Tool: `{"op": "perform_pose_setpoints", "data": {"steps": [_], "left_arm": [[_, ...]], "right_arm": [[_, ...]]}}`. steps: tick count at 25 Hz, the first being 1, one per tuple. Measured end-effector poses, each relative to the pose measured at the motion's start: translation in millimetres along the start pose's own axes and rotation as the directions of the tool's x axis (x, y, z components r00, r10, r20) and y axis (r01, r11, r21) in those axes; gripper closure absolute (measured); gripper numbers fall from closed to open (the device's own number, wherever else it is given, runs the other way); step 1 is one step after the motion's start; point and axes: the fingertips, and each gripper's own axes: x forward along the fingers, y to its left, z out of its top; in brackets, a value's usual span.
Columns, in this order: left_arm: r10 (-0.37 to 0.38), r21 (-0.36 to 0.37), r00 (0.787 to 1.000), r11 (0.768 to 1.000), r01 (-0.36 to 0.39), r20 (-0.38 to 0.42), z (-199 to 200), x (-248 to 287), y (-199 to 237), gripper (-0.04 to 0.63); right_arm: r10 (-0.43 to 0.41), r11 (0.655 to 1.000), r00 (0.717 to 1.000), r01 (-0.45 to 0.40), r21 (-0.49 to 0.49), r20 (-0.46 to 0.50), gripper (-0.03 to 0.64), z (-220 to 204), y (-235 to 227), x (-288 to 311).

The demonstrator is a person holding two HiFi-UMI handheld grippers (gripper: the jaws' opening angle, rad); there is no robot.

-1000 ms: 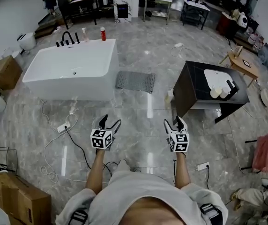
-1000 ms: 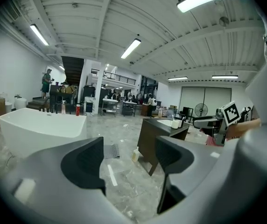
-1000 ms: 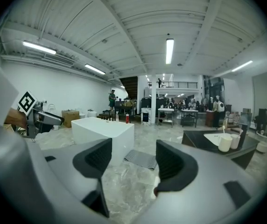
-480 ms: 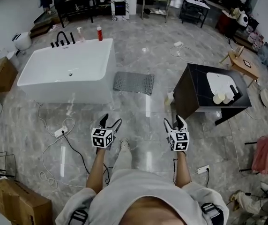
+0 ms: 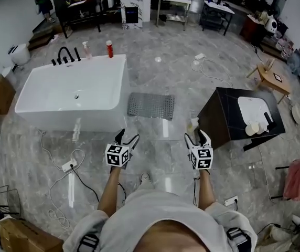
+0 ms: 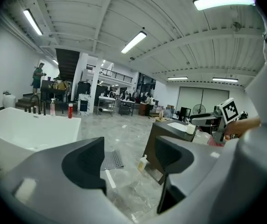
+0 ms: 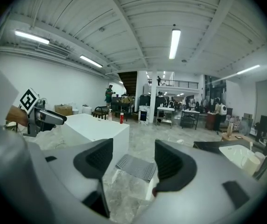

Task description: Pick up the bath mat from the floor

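A grey perforated bath mat [image 5: 150, 105] lies flat on the marble floor beside the white bathtub [image 5: 68, 91]. It also shows small in the left gripper view as the mat [image 6: 112, 159] and between the jaws in the right gripper view as the mat [image 7: 136, 166]. My left gripper [image 5: 127, 137] and right gripper [image 5: 196, 136] are held out in front of me, well short of the mat, both open and empty.
A black vanity cabinet with a white basin [image 5: 244, 117] stands to the right of the mat. A small bottle [image 5: 193, 124] sits on the floor by its corner. Cables and power strips [image 5: 68, 166] trail across the floor at left. A cardboard box [image 5: 27, 238] sits at lower left.
The view has advanced toward the tub and mat; the mat now lies closer to both grippers. The jaws have kept the same opening.
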Motion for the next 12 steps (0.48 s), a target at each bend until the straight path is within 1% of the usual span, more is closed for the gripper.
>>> {"op": "perform_pose_setpoints", "data": {"steps": [6, 10, 12], "left_arm": [[-0.001, 0.019, 1.000, 1.000, 0.000, 0.013, 38.8, 41.6, 60.4, 0.264], [0.006, 0.022, 1.000, 1.000, -0.007, 0.019, 53.4, 61.2, 95.7, 0.264], [0.007, 0.024, 1.000, 1.000, -0.007, 0.018, 57.4, 70.9, 108.9, 0.265]], "right_arm": [[-0.016, 1.000, 1.000, 0.016, 0.000, 0.008, 0.331, 29.3, -3.9, 69.1], [-0.006, 1.000, 1.000, 0.006, -0.030, 0.007, 0.331, 44.4, 1.6, 109.2], [-0.006, 1.000, 1.000, 0.007, -0.030, 0.009, 0.331, 47.8, 2.2, 124.2]]}}
